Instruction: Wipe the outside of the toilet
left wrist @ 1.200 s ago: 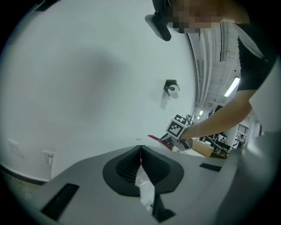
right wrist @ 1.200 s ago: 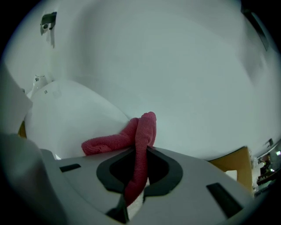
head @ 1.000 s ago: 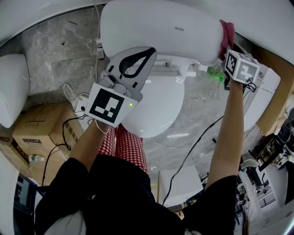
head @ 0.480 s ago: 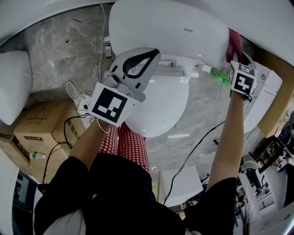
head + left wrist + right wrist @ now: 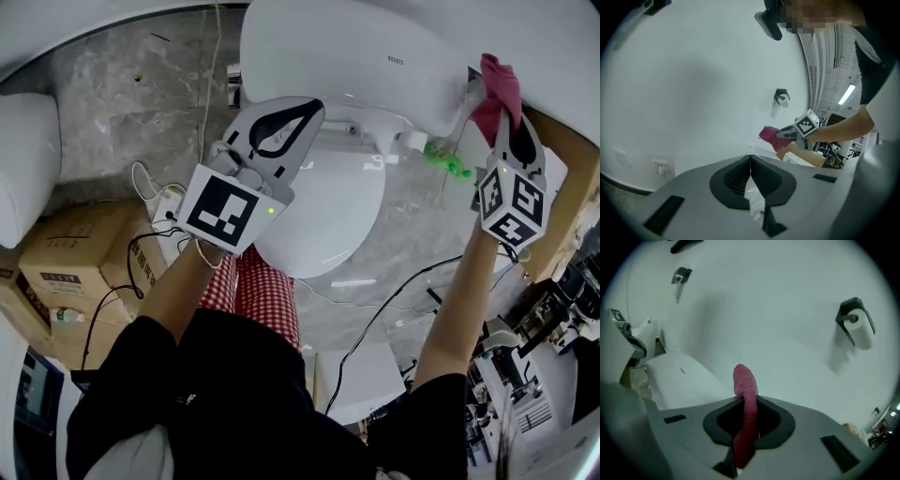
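TOTO is printed on the toilet [image 5: 356, 47] tank, top centre of head view; bowl points down-frame. Right gripper [image 5: 500, 120] fingers clamp a pink cloth [image 5: 495, 82] at the tank's right end, cloth standing lengthwise out of them. Left gripper [image 5: 298, 111] fingers together, empty, over the seat lid. The wall paper roll [image 5: 858, 331] shows in the gripper views, not the head view.

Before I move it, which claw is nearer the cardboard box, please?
Left. The left claw hovers right of the cardboard box; the right claw is beyond the toilet, gripping the cloth.
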{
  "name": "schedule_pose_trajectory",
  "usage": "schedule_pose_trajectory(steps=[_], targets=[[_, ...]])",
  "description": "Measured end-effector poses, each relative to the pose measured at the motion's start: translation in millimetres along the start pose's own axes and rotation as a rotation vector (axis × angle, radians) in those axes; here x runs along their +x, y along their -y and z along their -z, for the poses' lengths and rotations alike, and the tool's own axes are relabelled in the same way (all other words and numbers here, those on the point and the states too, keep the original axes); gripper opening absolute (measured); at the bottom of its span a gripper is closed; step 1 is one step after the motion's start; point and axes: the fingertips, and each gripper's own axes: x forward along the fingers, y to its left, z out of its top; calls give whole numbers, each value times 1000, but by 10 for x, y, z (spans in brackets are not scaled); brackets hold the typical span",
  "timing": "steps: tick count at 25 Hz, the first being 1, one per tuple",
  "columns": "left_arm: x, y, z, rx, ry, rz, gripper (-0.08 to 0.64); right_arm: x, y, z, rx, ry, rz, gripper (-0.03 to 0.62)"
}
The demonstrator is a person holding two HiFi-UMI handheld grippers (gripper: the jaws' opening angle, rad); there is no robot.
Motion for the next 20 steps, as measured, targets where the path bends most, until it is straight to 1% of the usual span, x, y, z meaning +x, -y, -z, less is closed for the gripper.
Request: schedule_pose_trajectory(steps=[3, 5, 7, 9, 11, 14, 18, 20], targets=[[-101, -18, 3, -4, 7, -5, 9, -204, -321, -502, -4, 152, -75, 55], [-173, -52, 6, -8, 14, -16, 9, -331, -586, -823, 18, 239, -142, 55], [-252, -101, 15, -11, 18, -31, 9, -444, -894, -1107, 51, 309, -220, 54], [-325, -157, 18, -13, 23, -46, 9, -535, -1224, -1337, 79, 356, -301, 55], [-390, -206, 11, -16, 29, -58, 9, -594, -1540, -1501, 89, 379, -369, 55], [-490, -285, -4, -23, 40, -75, 9, -639, -1968, -1623, 104, 381, -453, 55], [-606, -453, 4, -47, 54, -115, 9, -688, -2538, -1684, 197, 381, -600, 55], [-655, -551, 33, -55, 53, -137, 9, -685, -2827, -1657, 220, 359, -668, 55]])
